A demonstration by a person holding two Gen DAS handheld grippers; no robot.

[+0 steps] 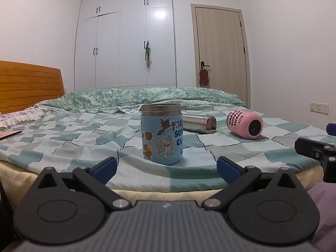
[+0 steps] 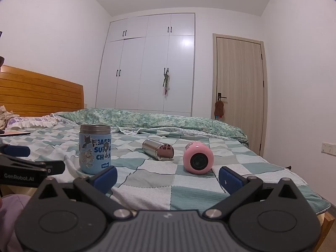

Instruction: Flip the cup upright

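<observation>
A blue cartoon cup [image 1: 161, 133] [image 2: 95, 149] stands upright on the checked bed, steel rim up. A steel cup [image 1: 199, 124] [image 2: 158, 152] lies on its side behind it. A pink cup [image 1: 245, 127] [image 2: 198, 156] lies on its side, base toward me. My left gripper [image 1: 167, 168] is open and empty, just short of the blue cup. My right gripper [image 2: 168, 178] is open and empty, in front of the pink cup. The right gripper's finger [image 1: 315, 147] shows at the right edge of the left wrist view; the left gripper's finger [image 2: 23, 163] shows at the left of the right wrist view.
The bed [image 1: 84, 138] has a green checked sheet, a rolled floral quilt [image 1: 136, 97] at the back, a wooden headboard [image 1: 27, 84] and pillow at left. A flat dark object [image 1: 10, 134] lies near the pillow. Wardrobe [image 2: 151, 67] and door [image 2: 239, 88] stand behind.
</observation>
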